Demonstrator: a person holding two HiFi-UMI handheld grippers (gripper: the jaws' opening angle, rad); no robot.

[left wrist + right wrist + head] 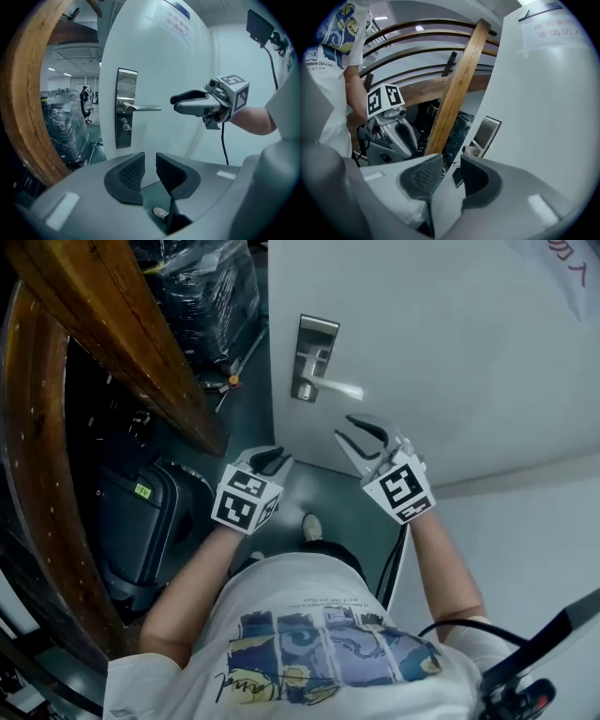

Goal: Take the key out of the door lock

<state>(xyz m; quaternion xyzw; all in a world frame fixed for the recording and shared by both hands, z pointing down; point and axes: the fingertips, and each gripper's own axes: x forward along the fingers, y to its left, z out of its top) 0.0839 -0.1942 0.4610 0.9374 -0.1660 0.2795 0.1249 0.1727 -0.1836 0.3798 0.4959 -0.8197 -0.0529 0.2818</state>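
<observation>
A white door [450, 343] carries a silver lock plate [314, 357] with a lever handle [339, 388]. In the left gripper view the plate [125, 108] has a small metal piece [124, 124] that juts out below the lever [144, 108]; it looks like the key. My left gripper [269, 461] hangs low, left of the door's edge, jaws open and empty [150, 171]. My right gripper [364, 435] is just below the lever's tip, also open and empty [452, 176], a short way off the door. Neither gripper touches the lock.
A curved wooden frame [141, 352] stands left of the door. A dark suitcase [141, 531] sits on the floor by it, and plastic-wrapped goods [202, 287] lie beyond. The person's shoe [312, 527] is near the door's foot. A paper notice [178, 26] is stuck high on the door.
</observation>
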